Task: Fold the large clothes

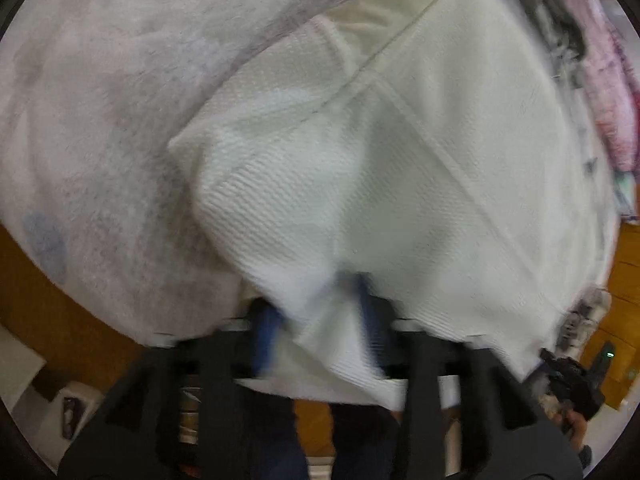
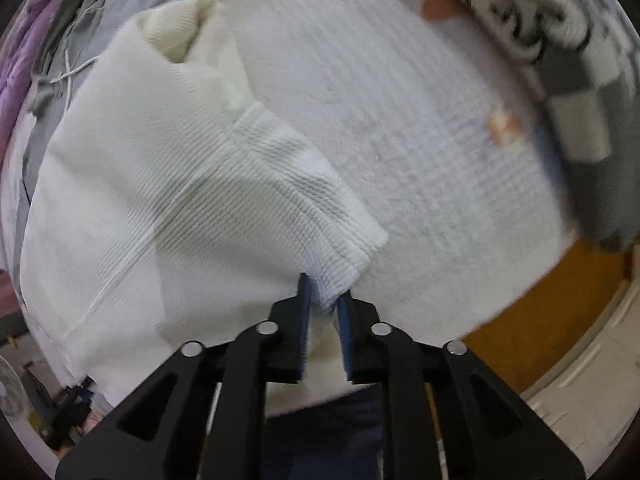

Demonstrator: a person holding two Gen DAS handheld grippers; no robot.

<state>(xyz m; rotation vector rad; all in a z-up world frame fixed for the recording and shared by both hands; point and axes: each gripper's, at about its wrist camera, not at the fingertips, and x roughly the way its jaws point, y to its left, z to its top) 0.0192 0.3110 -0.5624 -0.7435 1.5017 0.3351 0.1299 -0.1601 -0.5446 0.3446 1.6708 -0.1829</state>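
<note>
A white ribbed garment [image 1: 360,168] lies on a pale fleece blanket [image 1: 100,100], with a sleeve folded over its body. My left gripper [image 1: 320,300] is shut on the garment's near edge; cloth drapes over the blue pads and hides the tips. In the right wrist view the same garment [image 2: 160,184] fills the left half. My right gripper [image 2: 324,292] is shut on the ribbed cuff of a sleeve [image 2: 340,240], pinched between the blue pads [image 2: 304,312]. The other gripper [image 1: 572,380] shows at the lower right of the left wrist view.
A grey checked blanket [image 2: 580,80] lies at the far right. Purple and grey clothes [image 2: 60,40] are piled at the far left, pink cloth [image 1: 608,80] at the right. Orange wood floor [image 2: 552,312] shows beyond the blanket's edge.
</note>
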